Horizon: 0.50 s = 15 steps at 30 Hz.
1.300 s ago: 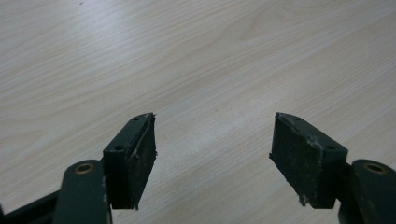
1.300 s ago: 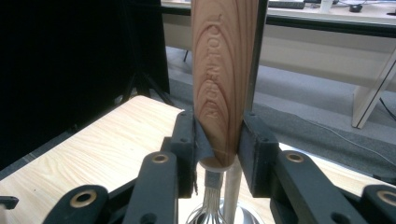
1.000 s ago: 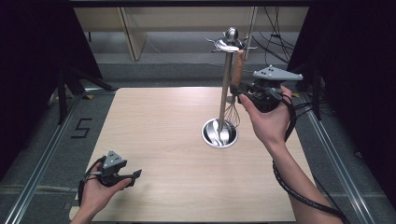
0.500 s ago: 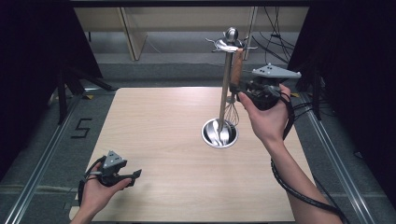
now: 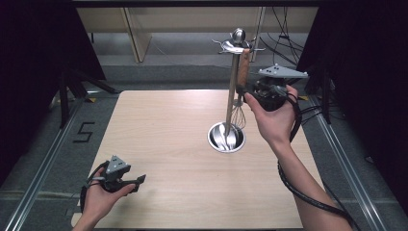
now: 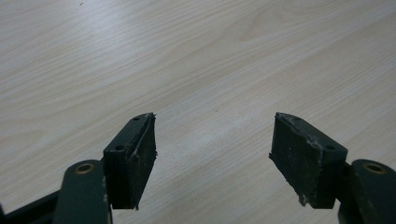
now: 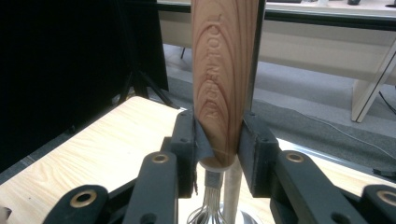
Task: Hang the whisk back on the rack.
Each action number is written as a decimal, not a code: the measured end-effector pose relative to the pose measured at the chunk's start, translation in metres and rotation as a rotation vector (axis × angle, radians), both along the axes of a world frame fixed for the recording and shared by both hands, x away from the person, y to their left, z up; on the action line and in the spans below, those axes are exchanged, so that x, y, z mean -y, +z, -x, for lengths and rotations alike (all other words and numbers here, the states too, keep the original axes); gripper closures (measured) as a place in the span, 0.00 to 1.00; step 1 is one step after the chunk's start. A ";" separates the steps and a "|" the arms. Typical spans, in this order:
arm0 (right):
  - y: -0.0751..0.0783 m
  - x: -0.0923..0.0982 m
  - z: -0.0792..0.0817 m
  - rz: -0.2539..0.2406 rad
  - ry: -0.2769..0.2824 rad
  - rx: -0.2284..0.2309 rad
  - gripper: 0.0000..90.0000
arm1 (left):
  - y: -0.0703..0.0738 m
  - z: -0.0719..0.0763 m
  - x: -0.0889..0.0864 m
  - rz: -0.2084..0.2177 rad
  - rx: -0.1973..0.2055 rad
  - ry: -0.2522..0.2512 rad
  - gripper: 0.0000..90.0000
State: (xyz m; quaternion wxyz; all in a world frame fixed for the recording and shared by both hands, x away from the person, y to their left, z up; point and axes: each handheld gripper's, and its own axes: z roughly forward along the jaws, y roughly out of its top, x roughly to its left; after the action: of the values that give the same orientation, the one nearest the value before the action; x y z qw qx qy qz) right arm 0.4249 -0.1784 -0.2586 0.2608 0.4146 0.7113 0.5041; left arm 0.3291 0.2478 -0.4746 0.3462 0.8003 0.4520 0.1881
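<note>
A metal utensil stand (image 5: 231, 103) rises from a round base (image 5: 213, 143) at the right middle of the wooden table. A whisk hangs at its top hooks, wooden handle (image 5: 243, 67) up and wire head (image 5: 239, 117) down. My right gripper (image 5: 245, 90) is shut on the lower end of that handle. In the right gripper view both pads press the engraved wooden handle (image 7: 224, 70), with the stand's pole (image 7: 256, 56) just behind it. My left gripper (image 5: 139, 182) rests open low over the table's front left. In the left gripper view its jaws (image 6: 212, 126) stand wide over bare wood.
Shiny spoon-like pieces (image 5: 225, 137) lie in the stand's base. The table (image 5: 159, 130) is light wood, with metal rails along both sides. A pale shelf unit (image 5: 134, 29) stands behind it, and cables (image 5: 284, 38) lie on the floor at the back right.
</note>
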 end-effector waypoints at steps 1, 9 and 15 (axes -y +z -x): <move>0.000 0.000 0.000 0.000 0.000 0.000 0.78 | 0.000 0.000 0.000 0.000 0.000 0.000 0.34; 0.000 -0.002 -0.006 0.006 -0.008 -0.005 0.78 | 0.000 0.000 0.001 -0.002 0.009 0.004 0.34; -0.001 -0.005 -0.008 -0.012 -0.017 -0.025 0.78 | 0.000 0.000 0.001 0.002 0.010 0.006 0.34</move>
State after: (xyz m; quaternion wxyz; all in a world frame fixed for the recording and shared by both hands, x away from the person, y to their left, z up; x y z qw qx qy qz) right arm 0.4333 -0.1736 -0.2593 0.2538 0.4282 0.7081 0.5009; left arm 0.3289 0.2470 -0.4749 0.3489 0.7975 0.4528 0.1928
